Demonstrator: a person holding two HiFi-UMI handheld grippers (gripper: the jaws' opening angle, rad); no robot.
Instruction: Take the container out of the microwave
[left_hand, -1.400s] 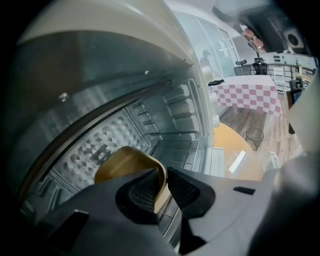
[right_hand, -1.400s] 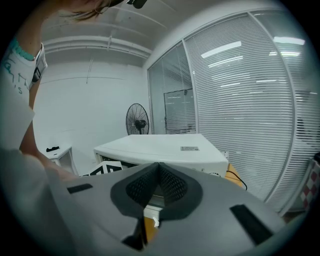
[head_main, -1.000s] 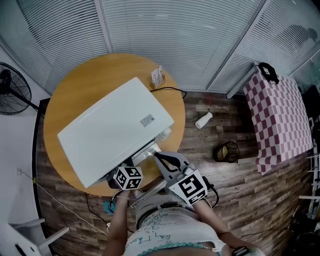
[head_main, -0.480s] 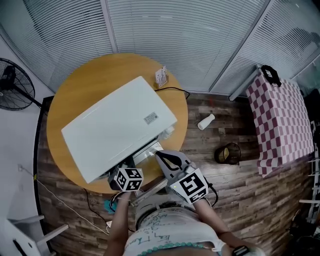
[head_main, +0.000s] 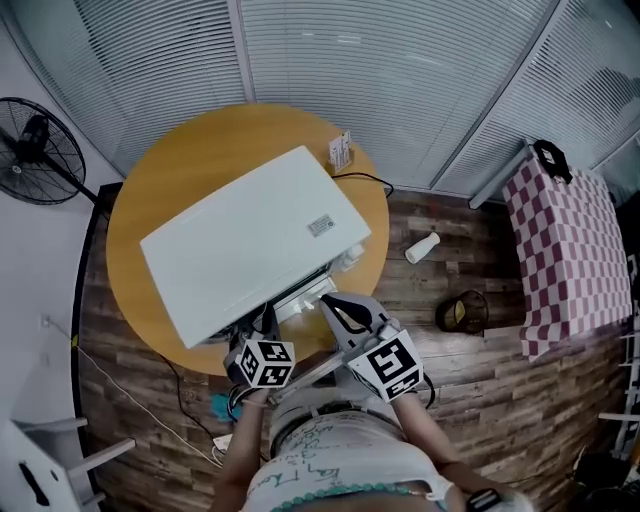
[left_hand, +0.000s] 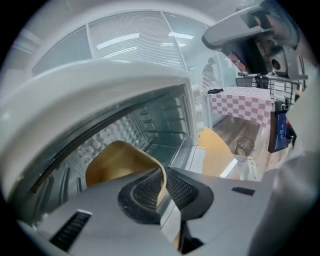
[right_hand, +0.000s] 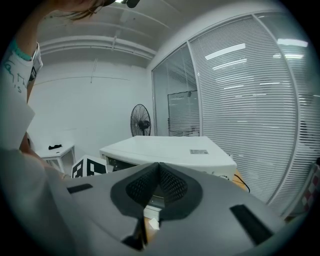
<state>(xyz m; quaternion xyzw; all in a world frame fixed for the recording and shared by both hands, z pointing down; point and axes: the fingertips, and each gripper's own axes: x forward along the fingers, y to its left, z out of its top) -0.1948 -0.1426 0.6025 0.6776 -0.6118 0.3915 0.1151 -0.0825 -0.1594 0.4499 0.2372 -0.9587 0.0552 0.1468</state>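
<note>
microwave: a white microwave (head_main: 250, 240) sits on a round wooden table (head_main: 150, 190); its cavity (left_hand: 150, 125) is open toward the person.
container: a tan, thin-walled container (left_hand: 117, 160) sits at the mouth of the cavity, with the perforated back wall showing behind it; it is hidden in the head view.
left gripper: the left gripper (left_hand: 162, 182) has its jaws clamped on the container's near rim, one pad inside the wall and one outside.
right gripper: the right gripper (right_hand: 159, 167) has its jaws together with nothing between them, and is held just beside the microwave's front, aimed at it (right_hand: 165, 147).
done: the cavity is open, the container is reached and gripped.
left: by my reading the container is not yet clear of the opening; it has to be drawn fully out and set down.
writing: a small grey label (head_main: 321, 226) on the microwave's top is too small to read; a little card (head_main: 341, 152) at the table's far edge carries print i cannot make out.
brands: none legible; the gripper cubes bear only black-and-white square markers.
</note>
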